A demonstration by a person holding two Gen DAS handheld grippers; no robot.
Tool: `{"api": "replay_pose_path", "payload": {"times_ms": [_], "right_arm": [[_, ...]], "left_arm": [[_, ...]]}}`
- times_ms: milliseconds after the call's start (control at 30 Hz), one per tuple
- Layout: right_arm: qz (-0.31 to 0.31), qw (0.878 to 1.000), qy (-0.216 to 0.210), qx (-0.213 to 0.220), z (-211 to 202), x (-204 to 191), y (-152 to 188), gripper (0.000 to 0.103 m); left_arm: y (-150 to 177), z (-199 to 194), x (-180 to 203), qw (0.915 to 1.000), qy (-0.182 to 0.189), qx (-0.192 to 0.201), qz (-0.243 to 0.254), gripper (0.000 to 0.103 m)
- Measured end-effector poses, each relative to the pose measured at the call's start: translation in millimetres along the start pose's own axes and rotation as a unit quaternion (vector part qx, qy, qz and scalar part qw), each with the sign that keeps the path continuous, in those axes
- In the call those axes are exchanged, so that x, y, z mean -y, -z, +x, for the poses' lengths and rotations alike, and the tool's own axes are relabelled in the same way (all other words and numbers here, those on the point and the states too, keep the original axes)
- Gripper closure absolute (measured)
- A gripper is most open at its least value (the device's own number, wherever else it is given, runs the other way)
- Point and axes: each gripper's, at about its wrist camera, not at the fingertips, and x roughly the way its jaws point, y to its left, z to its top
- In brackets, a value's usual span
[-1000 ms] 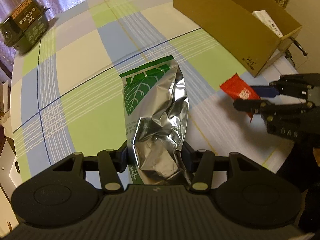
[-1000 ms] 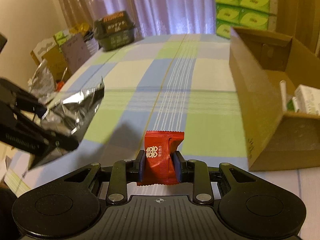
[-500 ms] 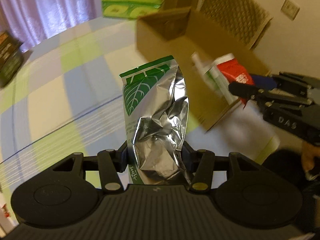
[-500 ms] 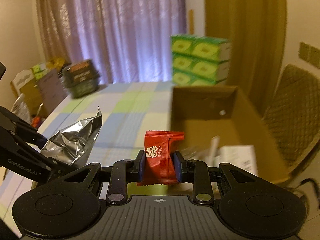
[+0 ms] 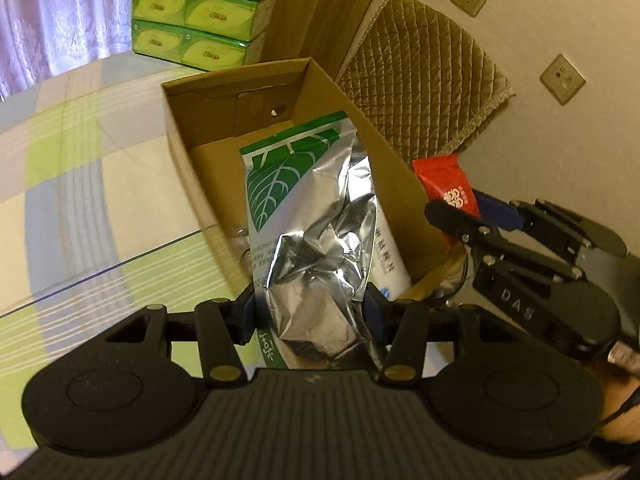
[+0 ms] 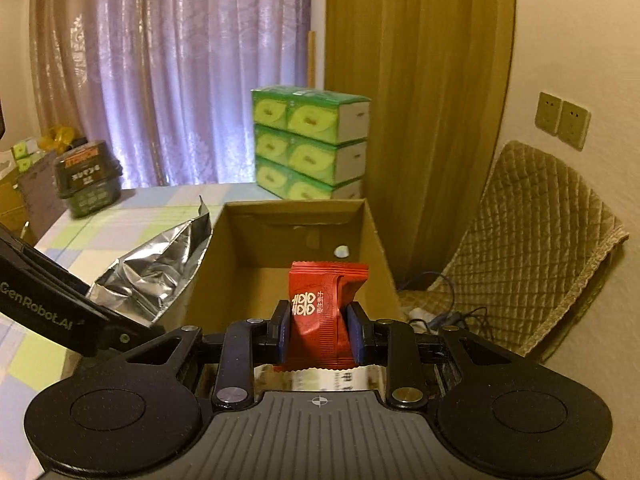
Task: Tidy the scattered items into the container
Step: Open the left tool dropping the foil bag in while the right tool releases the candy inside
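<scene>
Over the last second both grippers have swung from the checked worktop up over the open brown cardboard box: left gripper fingers clamp the crumpled silver-and-green foil pouch, right gripper fingers pinch the small red sachet, so both drops look imminent.

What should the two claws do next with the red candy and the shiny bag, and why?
Probably lower both a little, then open. The right claw grips the red candy and the left claw grips the shiny bag, both over the open cardboard box.
</scene>
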Motion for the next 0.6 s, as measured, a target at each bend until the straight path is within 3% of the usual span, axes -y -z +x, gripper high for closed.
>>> {"api": "replay_pose_path", "payload": {"times_ms": [267, 600], "right_arm": [[0.011, 1.000, 0.000, -0.008, 22, 20, -2, 0.071], [0.023, 0.999, -0.006, -0.021, 52, 34, -3, 0.071]], "left_arm": [[-24, 28, 2, 0.9980, 0.007, 0.010, -0.062, 0.056], [-32, 54, -3, 0.9959, -0.005, 0.012, -0.089, 0.056]]}}
